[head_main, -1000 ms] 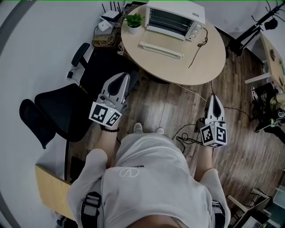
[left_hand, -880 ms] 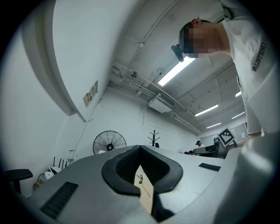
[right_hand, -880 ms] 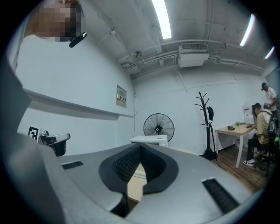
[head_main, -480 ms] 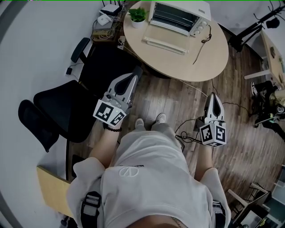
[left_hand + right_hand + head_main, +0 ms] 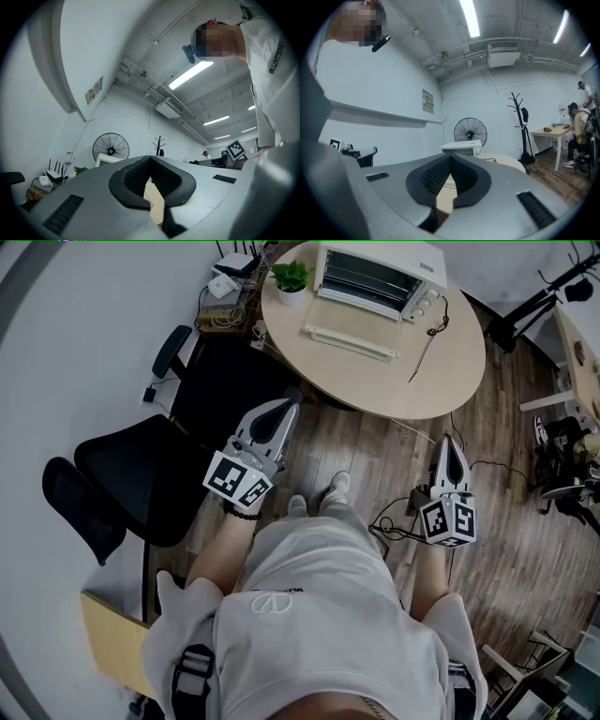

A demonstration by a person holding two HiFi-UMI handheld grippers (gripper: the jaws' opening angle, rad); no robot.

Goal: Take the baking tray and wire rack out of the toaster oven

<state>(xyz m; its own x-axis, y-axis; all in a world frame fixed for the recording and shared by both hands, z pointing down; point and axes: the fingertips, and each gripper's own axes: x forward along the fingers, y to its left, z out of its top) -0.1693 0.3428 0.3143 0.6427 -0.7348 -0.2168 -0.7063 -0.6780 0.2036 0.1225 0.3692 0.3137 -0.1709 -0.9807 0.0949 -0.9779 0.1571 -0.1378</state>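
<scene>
A white toaster oven (image 5: 380, 277) stands at the far side of a round wooden table (image 5: 412, 371), with its door (image 5: 347, 338) folded down flat in front. Dark bars show inside its mouth; I cannot make out the tray and rack separately. My left gripper (image 5: 289, 401) is shut and empty, held over the floor short of the table's near edge. My right gripper (image 5: 448, 442) is also shut and empty, over the floor below the table. In the right gripper view the oven (image 5: 461, 148) shows past the closed gripper (image 5: 451, 161). The left gripper (image 5: 150, 161) points slightly upward.
A small potted plant (image 5: 291, 279) sits left of the oven, and the oven's cord (image 5: 427, 334) trails across the table. A black office chair (image 5: 122, 479) stands at my left. Cables (image 5: 394, 526) lie on the wood floor. A fan (image 5: 470, 131) and coat rack (image 5: 520, 126) stand behind.
The person has stepped closer to the table, one foot forward. Both grippers stay shut; the left one has drifted right and lower in the head view.
</scene>
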